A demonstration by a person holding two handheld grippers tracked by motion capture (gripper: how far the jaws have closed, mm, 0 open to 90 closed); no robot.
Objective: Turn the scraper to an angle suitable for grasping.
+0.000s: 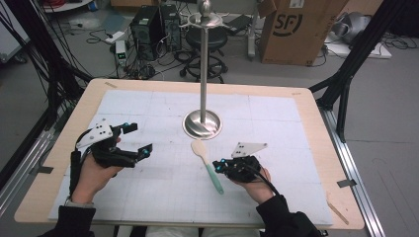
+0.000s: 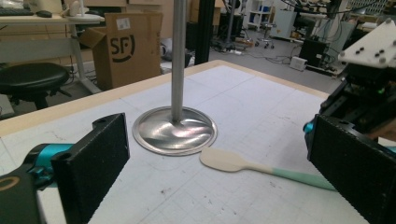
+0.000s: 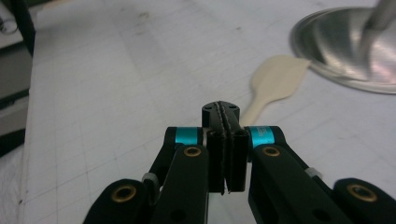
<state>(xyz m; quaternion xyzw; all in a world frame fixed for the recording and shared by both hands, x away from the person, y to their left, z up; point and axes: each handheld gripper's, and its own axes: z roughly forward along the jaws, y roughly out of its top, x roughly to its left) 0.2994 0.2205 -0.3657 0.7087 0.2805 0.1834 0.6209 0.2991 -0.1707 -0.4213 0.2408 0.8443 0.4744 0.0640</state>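
Spatula on the mat, the right gripper closed at its handle.

The spatula (image 1: 206,165) lies flat on the white mat (image 1: 148,192), its pale blade just beside the round base of the metal stand (image 1: 202,123) and its mint-green handle pointing toward the person. The right gripper (image 1: 217,165) is at the handle's side, its jaws pressed together; in the right gripper view the handle passes behind the closed jaws and is hidden, so I cannot tell if they pinch it or only touch it. The left gripper (image 1: 141,139) is well apart to the left, jaws wide apart and holding nothing.
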